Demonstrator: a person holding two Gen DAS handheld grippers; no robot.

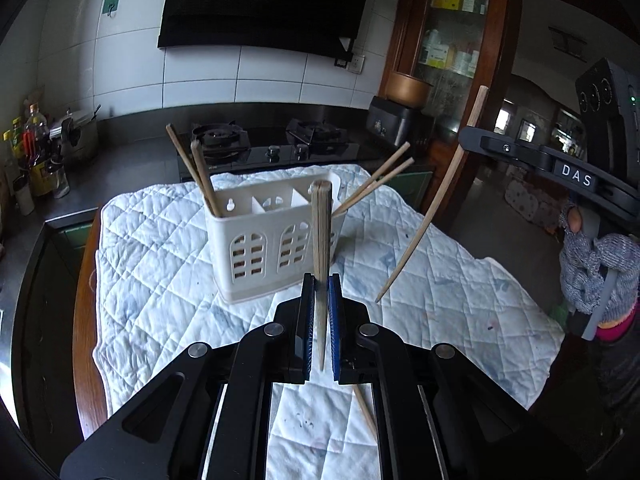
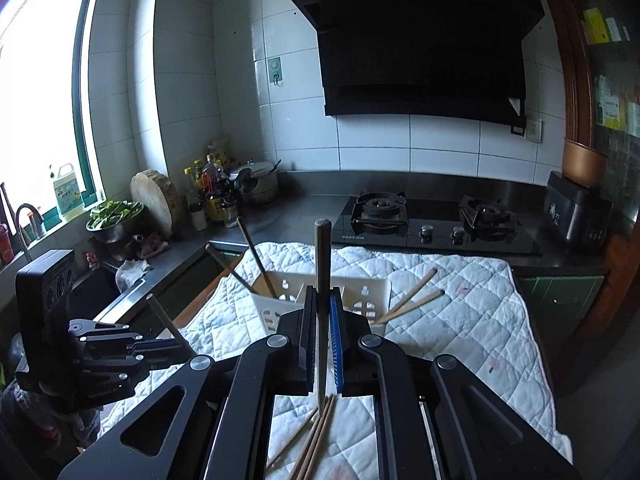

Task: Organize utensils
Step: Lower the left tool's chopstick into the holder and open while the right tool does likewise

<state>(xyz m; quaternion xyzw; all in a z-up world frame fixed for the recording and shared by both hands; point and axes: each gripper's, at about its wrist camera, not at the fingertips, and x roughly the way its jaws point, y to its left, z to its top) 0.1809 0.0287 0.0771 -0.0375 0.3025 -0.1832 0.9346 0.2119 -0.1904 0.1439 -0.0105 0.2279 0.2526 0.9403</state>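
1. Left gripper [image 1: 321, 292]: seen at 6 o'clock, jaws clamped on an upright chopstick [image 1: 321, 232].
2. White utensil holder [image 1: 272, 240]: set on a quilted cloth [image 1: 160, 280] at centre; chopsticks are leaned out at 10 and 2 o'clock.
3. Right gripper [image 1: 472, 142]: seen at 3 o'clock, a long chopstick [image 1: 432, 208] held aslant.

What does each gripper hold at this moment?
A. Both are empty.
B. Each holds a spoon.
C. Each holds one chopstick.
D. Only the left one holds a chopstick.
C: the left gripper is shut on a chopstick, and the right gripper is shut on another chopstick.
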